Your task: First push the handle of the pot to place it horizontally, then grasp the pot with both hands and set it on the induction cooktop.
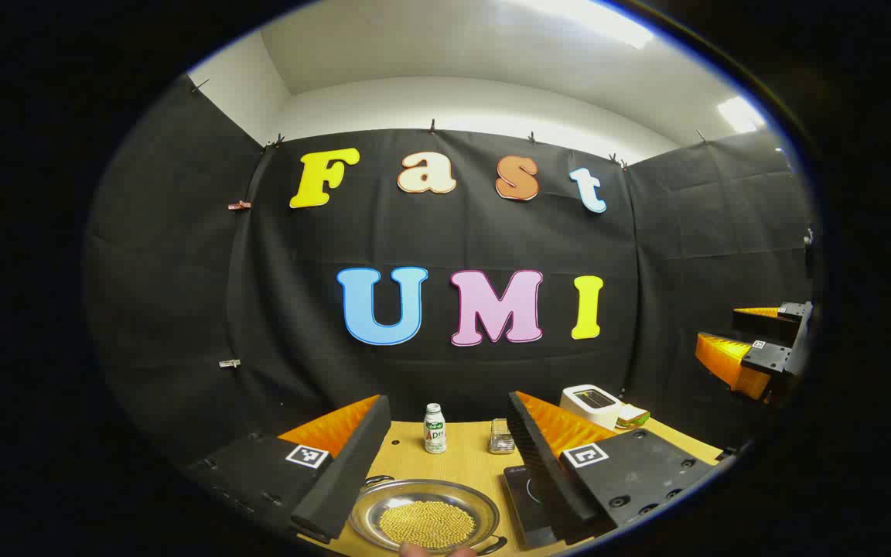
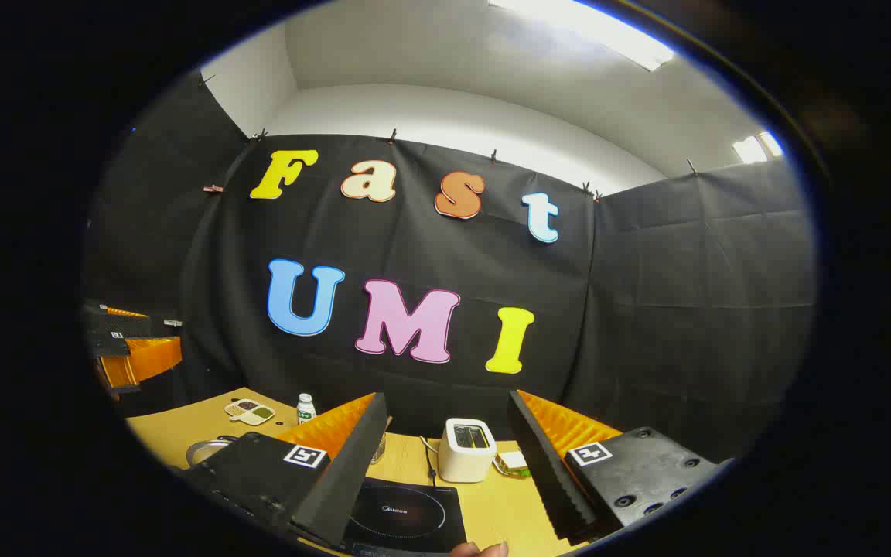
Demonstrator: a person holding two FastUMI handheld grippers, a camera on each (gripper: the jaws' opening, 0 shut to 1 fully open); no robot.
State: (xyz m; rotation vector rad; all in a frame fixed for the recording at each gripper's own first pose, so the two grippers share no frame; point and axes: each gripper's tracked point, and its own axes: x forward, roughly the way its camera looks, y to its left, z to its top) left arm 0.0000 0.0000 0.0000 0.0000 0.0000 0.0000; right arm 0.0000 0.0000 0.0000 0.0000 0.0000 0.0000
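Pot sits right below the left hand-held gripper, closer than the right hand-held gripper; both gape wide, holding nothing.

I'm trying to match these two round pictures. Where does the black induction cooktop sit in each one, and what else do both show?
Left gripper view: the induction cooktop peeks out at the bottom right of centre, partly behind that gripper's right finger, to the right of the pot of yellow beads.
Right gripper view: it lies bottom centre between the two fingers, in front of the toaster.
Shared landmark: the white toaster, on the table by the booth wall in both.
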